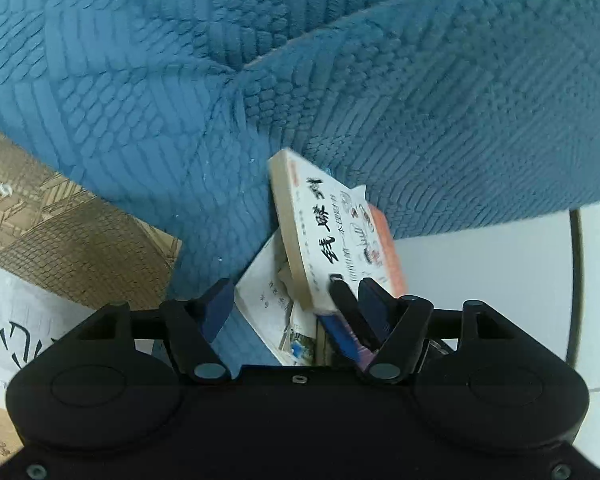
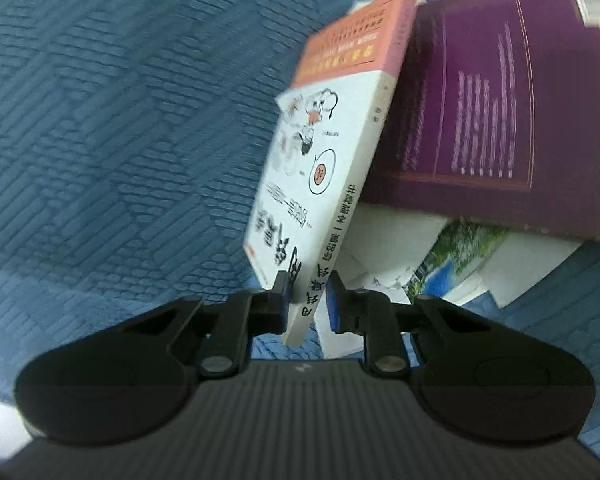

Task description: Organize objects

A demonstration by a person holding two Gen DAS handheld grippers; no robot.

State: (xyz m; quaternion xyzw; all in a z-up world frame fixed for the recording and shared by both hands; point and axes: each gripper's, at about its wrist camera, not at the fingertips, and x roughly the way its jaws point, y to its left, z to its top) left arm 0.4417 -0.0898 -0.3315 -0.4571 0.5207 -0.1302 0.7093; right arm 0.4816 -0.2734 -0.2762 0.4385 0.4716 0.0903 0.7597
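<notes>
A white paperback (image 2: pixel 312 160) with black characters and an orange band stands tilted on its edge, raised off a blue quilted cover (image 2: pixel 120 120). My right gripper (image 2: pixel 308 300) is shut on its lower end, one pad on the front cover and one by the spine. From the left wrist the same paperback (image 1: pixel 332 232) leans over a loose white booklet (image 1: pixel 268 292). My left gripper (image 1: pixel 296 304) is open, and its fingers straddle the booklet and the paperback's lower corner without pressing on either. A black finger (image 1: pixel 346 308), seemingly of the right gripper, rests on the paperback just inside my left gripper's right finger.
A purple book (image 2: pixel 500 120) leans against the paperback's back, over several loose papers and booklets (image 2: pixel 440 264). A large brown-and-white picture book (image 1: pixel 60 240) lies at the left on the blue cover (image 1: pixel 180 80). White floor (image 1: pixel 480 272) and a thin dark curved rim (image 1: pixel 576 280) are at the right.
</notes>
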